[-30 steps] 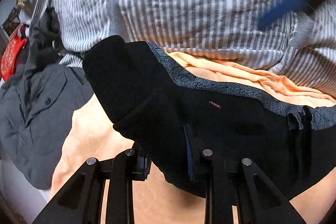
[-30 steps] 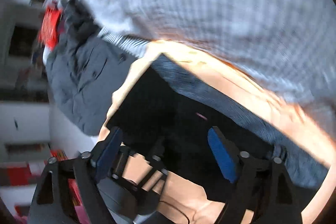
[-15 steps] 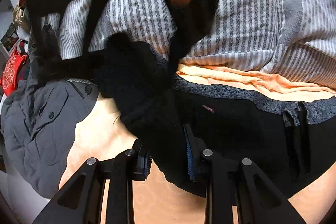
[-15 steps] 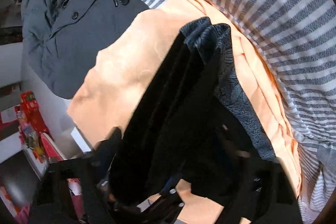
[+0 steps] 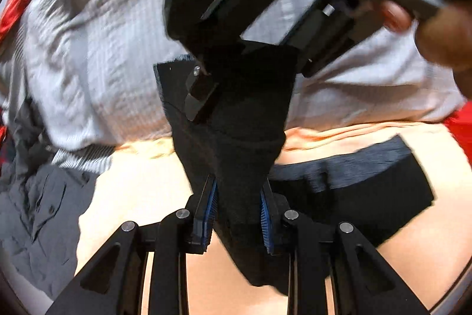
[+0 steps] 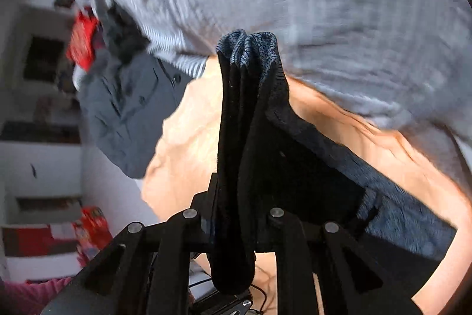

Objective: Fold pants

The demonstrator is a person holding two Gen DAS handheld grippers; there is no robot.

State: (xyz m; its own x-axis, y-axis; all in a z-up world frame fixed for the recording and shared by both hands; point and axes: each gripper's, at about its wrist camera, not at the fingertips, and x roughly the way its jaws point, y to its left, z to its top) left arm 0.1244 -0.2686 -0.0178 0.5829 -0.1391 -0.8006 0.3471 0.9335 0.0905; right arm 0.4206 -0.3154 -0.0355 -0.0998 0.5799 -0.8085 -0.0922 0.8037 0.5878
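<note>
Black pants (image 5: 348,197) with a grey patterned waistband (image 6: 392,197) lie partly on an orange blanket (image 5: 141,197). My left gripper (image 5: 239,207) is shut on a raised fold of the black fabric between its blue pads. My right gripper (image 6: 236,223) is shut on a bunched end of the pants (image 6: 247,96), which stands up between its fingers. In the left wrist view the right gripper (image 5: 244,61) shows above, clamped on the same lifted fold.
A grey-and-white striped quilt (image 5: 97,49) lies behind the blanket. A grey jacket (image 5: 32,220) lies at the left; it also shows in the right wrist view (image 6: 126,114). Red items (image 6: 82,40) and shelves sit at the far left.
Both grippers have lifted the pants' edge off the blanket. The right gripper has closed on the bunched waistband end and risen above the left gripper. Both views are motion-blurred.
</note>
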